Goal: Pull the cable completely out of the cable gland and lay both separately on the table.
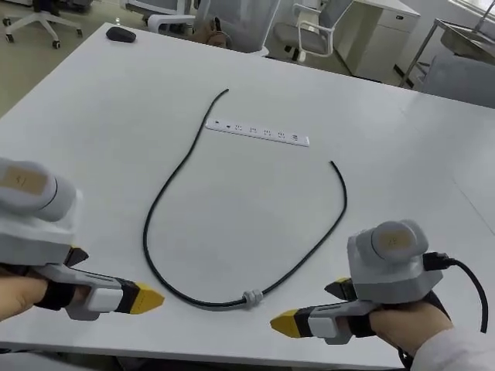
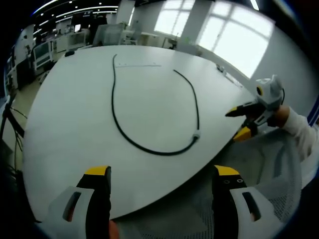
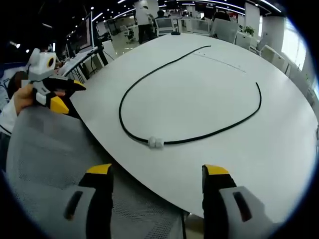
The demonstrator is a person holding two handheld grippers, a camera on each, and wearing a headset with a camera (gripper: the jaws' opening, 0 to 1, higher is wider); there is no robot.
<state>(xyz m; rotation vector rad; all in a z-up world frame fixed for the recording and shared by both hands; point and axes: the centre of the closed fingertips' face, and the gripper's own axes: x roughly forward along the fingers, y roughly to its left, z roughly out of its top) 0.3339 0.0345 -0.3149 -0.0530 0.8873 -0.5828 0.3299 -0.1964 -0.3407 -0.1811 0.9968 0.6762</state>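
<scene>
Both tools empty. Left gripper (image 2: 162, 172) has jaws spread wide, and so does the right gripper (image 3: 158, 170). Neither touches anything.

The cable (image 1: 145, 239) lies in an open loop on the white table (image 1: 232, 216). The cable gland (image 1: 251, 297) is threaded on at the loop's 6 o'clock, near the table's front edge. In the head view the left gripper sits at the gland's 9 o'clock and the right at its 4 o'clock, both close. The power strip (image 1: 257, 132) lies at 12 o'clock, well apart.

Looks like the approach step. To do it well:
- Pinch the gland square with one gripper.
- Grip the cable just beside it with the other.
- Pull straight along the cable's line, not upward.
- Expect to regrip, since the cable runs long either side of the gland.
</scene>
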